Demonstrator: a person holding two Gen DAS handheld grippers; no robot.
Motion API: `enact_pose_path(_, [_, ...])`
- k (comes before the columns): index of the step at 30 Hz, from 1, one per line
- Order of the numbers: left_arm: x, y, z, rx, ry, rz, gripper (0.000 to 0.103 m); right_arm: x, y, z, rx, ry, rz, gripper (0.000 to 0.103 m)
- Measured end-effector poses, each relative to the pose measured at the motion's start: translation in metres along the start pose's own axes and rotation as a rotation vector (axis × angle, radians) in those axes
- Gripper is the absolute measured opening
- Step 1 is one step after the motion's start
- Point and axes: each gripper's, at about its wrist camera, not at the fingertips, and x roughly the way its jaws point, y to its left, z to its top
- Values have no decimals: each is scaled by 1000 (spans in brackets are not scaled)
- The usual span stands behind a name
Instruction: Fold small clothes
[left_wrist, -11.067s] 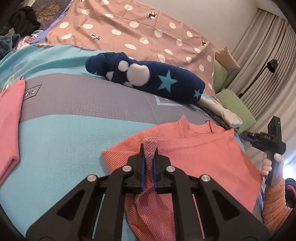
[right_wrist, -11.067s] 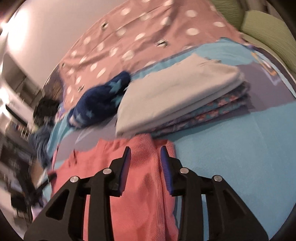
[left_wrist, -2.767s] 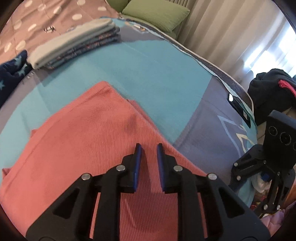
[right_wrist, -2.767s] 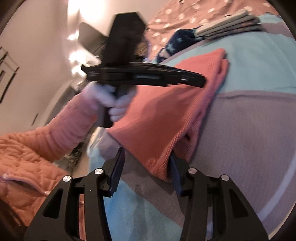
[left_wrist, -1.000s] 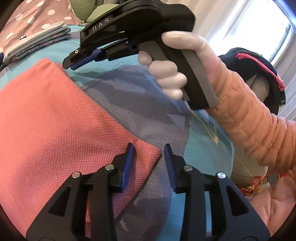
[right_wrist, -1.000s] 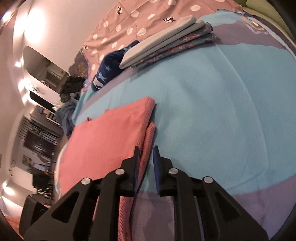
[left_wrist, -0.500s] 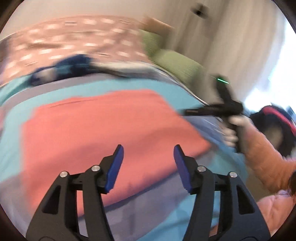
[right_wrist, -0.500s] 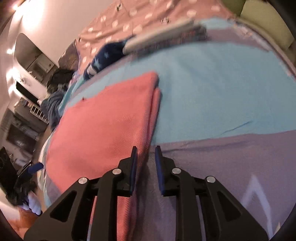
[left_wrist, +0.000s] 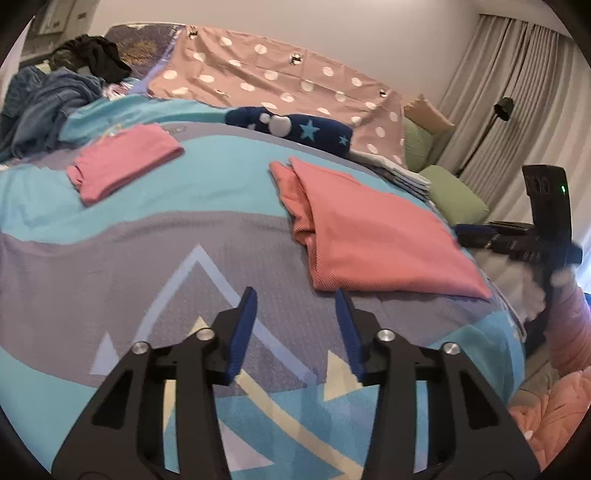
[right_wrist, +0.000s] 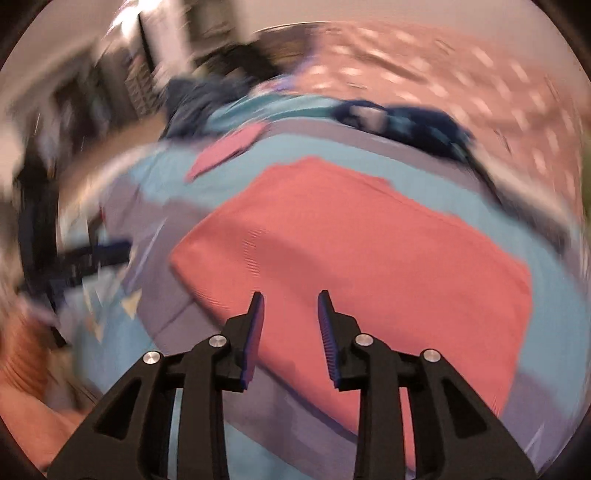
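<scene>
A coral waffle-knit shirt lies folded in a flat rectangle on the bedspread, with a folded sleeve edge along its left side. It fills the middle of the blurred right wrist view. My left gripper is open and empty above the bedspread, just short of the shirt's near corner. My right gripper is open and empty over the shirt's near edge. It also shows at the right of the left wrist view.
A folded pink garment lies at the back left. A navy star-patterned garment lies at the back, a stack of folded clothes beside it. Green pillows, a floor lamp and a clothes pile border the bed.
Both grippers have let go of the shirt and pulled back. The right jaws, nearly shut on the shirt's edge a second ago, now stand open. The left gripper has swung to face the headboard.
</scene>
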Motion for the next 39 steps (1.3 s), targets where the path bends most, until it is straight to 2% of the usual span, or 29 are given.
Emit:
enact_pose_path(3, [11,-7,1,2,1,-51,38,27,47,5,-113,49,37,32])
enact_pose_path(5, [18,-8,4,18,4,-89,38,41,70,8,-180,63,17,32])
enact_pose_path(9, [23,1,9,1,-1,-109,38,68,95,13,-305,64,-110,33])
enact_pose_path(10, [25,10,10,-34,-2,-115,38,74,101,12,-336,61,-136,35])
enact_pose_path(12, [27,26,9,-109,-8,-146,38,84,112,11,-416,53,-201,46])
enact_pose_path(16, [21,47,2,-223,-60,-232,40,106,131,7,-621,-16,-414,50])
enact_pose_path(18, [20,48,1,-232,-71,-244,46,114,134,6,-643,-44,-464,49])
enact_pose_path(19, [20,49,1,-234,-70,-248,46,116,135,7,-650,-54,-482,46])
enact_pose_path(20, [22,49,1,-238,-65,-251,47,119,136,7,-663,-62,-502,29])
enact_pose_path(21, [24,49,1,-244,-60,-254,47,123,136,7,-673,-59,-512,5])
enact_pose_path(23, [25,50,0,-254,-57,-264,48,118,131,11,-627,-68,-464,4])
enact_pose_path(25, [26,52,0,-260,-58,-272,48,100,120,22,-525,-84,-350,4])
enact_pose_path(29, [28,51,0,-255,-47,-292,51,96,110,29,-495,-50,-264,4])
enact_pose_path(31, [32,48,2,-241,-28,-292,53,97,108,28,-439,-11,-202,7])
enact_pose_path(32, [34,44,3,-226,-14,-284,53,94,105,31,-396,-2,-155,13])
enact_pose_path(33, [35,41,5,-210,-1,-280,54,88,98,38,-341,0,-86,26])
enact_pose_path(35, [39,33,7,-176,25,-277,54,75,84,53,-255,-25,-26,34])
enact_pose_path(36, [42,30,10,-165,37,-279,54,66,69,66,-189,-42,-7,34])
enact_pose_path(38, [49,23,14,-156,57,-302,54,57,51,82,-96,-59,-26,37])
enact_pose_path(39, [54,19,17,-156,67,-322,54,59,32,98,-35,-33,-56,50])
